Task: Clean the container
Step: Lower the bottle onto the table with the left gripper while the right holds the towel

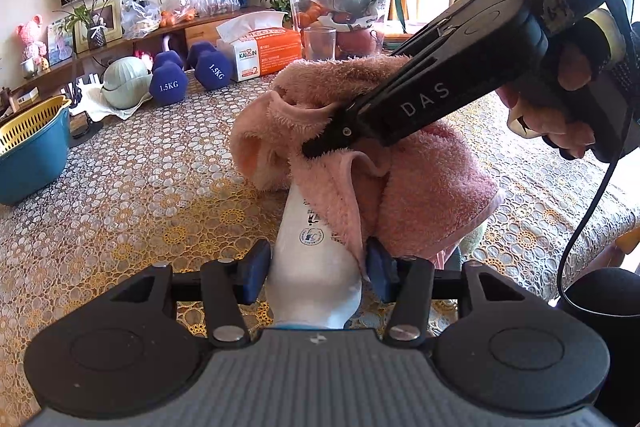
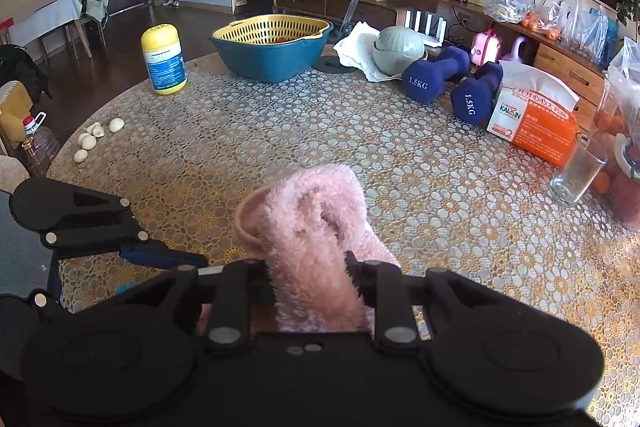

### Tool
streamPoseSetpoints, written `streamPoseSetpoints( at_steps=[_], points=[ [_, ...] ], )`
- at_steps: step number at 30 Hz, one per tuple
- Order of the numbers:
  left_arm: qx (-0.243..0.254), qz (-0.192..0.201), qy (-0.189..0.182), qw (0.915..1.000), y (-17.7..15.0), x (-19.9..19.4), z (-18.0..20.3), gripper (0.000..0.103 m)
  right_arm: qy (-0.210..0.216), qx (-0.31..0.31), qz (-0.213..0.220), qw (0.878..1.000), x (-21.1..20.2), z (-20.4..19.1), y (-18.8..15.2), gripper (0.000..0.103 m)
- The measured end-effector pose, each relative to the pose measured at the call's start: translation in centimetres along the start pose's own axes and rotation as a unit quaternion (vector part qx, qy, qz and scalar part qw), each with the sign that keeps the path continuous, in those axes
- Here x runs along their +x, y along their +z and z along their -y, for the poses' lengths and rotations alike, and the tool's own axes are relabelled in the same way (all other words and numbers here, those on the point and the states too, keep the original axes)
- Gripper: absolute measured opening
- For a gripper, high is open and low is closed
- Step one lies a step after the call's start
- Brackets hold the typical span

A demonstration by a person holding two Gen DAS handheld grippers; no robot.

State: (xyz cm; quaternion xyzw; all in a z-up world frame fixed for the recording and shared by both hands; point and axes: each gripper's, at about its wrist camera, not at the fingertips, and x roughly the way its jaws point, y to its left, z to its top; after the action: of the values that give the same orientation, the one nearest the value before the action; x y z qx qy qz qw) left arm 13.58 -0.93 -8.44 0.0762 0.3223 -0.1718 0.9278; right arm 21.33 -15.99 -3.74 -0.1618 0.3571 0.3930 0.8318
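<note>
A white container (image 1: 316,259) is clamped between the closed fingers of the left gripper (image 1: 316,267) above the worktop (image 1: 140,187); a pink towel (image 2: 316,227), draped over the container, is pinched by the right gripper (image 2: 316,283)

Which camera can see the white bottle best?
The left wrist view: the white bottle sits between the left gripper pads, label showing, top under the pink towel. In the right wrist view, the towel hides it completely.
</note>
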Motion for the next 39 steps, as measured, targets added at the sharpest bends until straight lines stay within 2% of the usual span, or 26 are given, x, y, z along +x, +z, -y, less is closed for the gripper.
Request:
streamPoseSetpoints(
  at_steps=[9,19,24,27,30,35,37,39],
  points=[
    [0.002,-0.003,-0.003,1.0,1.0,1.1,-1.6,0.051,-0.011,0.017,0.005,1.0,0.8,1.2,0.7,0.024],
    [-0.018,-0.003,-0.006,0.9998,1.7,1.9,-2.8,0.05,-0.018,0.056,0.01,0.998,1.1,3.7,0.4,0.024],
    [-0.033,0.001,-0.017,0.9993,2.1,1.6,-3.3,0.05,-0.037,0.073,0.002,0.997,0.6,4.4,-1.0,0.023],
    [-0.033,0.0,-0.008,0.9994,2.1,1.6,-3.4,0.05,-0.053,0.085,-0.018,0.995,0.6,4.6,-2.8,0.024],
    [-0.041,-0.002,-0.005,0.9991,2.0,1.4,-3.6,0.05,-0.065,0.108,-0.03,0.992,0.7,4.8,-4.2,0.027],
    [-0.04,0.007,0.008,0.9991,2.1,0.4,-3.2,0.05,-0.063,0.129,-0.018,0.989,-0.5,4.5,-4.6,0.034],
    [-0.041,0.011,0.015,0.999,2.2,-0.2,-3.0,0.052,-0.065,0.129,-0.008,0.989,-1.4,4.2,-4.6,0.043],
    [-0.043,0.015,0.022,0.9987,2.3,-0.8,-2.8,0.057,-0.066,0.126,0.001,0.99,-2.3,3.6,-4.7,0.047]
  ],
)
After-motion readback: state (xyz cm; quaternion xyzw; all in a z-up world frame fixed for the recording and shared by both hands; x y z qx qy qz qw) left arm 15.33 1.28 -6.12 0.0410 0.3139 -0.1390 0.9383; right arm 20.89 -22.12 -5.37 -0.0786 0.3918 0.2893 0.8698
